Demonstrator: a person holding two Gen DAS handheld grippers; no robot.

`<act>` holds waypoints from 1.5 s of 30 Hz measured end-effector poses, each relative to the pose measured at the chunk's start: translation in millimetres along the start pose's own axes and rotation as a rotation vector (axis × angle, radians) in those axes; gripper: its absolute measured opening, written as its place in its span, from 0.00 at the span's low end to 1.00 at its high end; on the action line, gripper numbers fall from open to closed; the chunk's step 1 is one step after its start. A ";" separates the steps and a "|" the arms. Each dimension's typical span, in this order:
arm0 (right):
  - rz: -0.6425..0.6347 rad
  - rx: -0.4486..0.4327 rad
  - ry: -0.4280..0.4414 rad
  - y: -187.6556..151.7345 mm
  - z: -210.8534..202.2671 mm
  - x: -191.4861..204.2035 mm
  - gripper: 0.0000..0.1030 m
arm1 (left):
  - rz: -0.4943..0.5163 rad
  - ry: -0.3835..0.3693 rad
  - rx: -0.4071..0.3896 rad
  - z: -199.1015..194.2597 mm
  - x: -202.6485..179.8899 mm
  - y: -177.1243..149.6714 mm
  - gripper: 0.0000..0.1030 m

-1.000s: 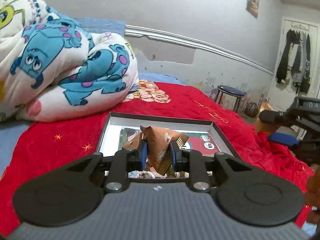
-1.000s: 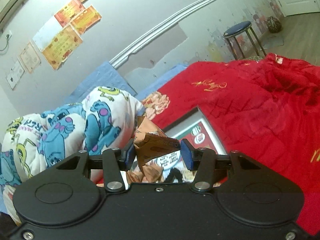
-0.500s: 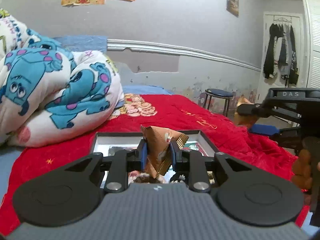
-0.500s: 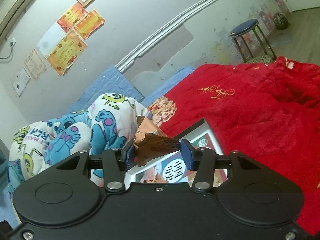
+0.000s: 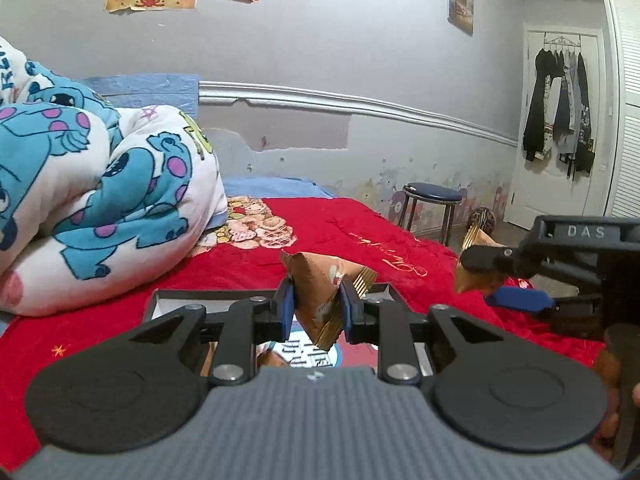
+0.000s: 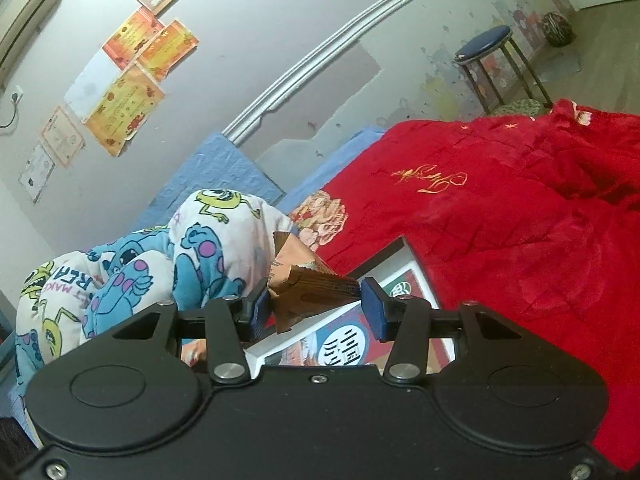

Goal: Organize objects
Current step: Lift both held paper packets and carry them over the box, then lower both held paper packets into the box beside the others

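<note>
My left gripper (image 5: 316, 312) is shut on a brown snack packet (image 5: 324, 292) and holds it above a dark-rimmed box (image 5: 168, 298) on the red bedspread. My right gripper (image 6: 316, 310) is shut on another brown snack packet (image 6: 308, 292), held above the same box (image 6: 416, 264). The box holds more packets and a printed card. In the left wrist view the right gripper (image 5: 492, 276) appears at the right with its packet (image 5: 476, 256).
A rolled cartoon-print duvet (image 5: 92, 200) lies left of the box. The red bedspread (image 6: 520, 220) stretches right. A blue-topped stool (image 5: 430, 208) stands by the wall beyond the bed. Clothes hang on a door (image 5: 560, 108) at the far right.
Both grippers have lifted with their packets, away from the box. The box has dropped lower in both views, and the right gripper has come further into the left wrist view.
</note>
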State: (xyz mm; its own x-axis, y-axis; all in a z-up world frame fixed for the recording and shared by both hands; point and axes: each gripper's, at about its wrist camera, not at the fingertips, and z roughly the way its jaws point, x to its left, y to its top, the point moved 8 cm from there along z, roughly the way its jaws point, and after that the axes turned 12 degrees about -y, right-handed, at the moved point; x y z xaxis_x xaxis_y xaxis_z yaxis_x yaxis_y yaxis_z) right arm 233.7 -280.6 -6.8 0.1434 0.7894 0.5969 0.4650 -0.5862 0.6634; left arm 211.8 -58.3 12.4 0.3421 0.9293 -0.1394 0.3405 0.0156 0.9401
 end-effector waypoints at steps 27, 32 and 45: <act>-0.106 0.177 -0.125 -47.6 101.3 -7.5 0.45 | -0.123 -0.018 0.274 98.4 28.4 -56.8 0.28; -0.153 0.183 -0.152 -55.8 108.3 -5.4 0.45 | -0.121 -0.015 0.298 102.8 28.1 -68.3 0.28; -0.162 0.216 -0.198 -62.4 118.4 -14.8 0.45 | -0.080 -0.015 0.304 105.5 22.4 -77.3 0.31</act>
State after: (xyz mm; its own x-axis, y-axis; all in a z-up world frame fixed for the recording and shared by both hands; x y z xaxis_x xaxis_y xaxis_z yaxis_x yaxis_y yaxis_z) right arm 306.0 -234.1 -110.5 0.2099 0.9015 0.3784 0.6674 -0.4150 0.6184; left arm 285.5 -77.6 -96.2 0.3156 0.9240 -0.2160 0.6122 -0.0244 0.7903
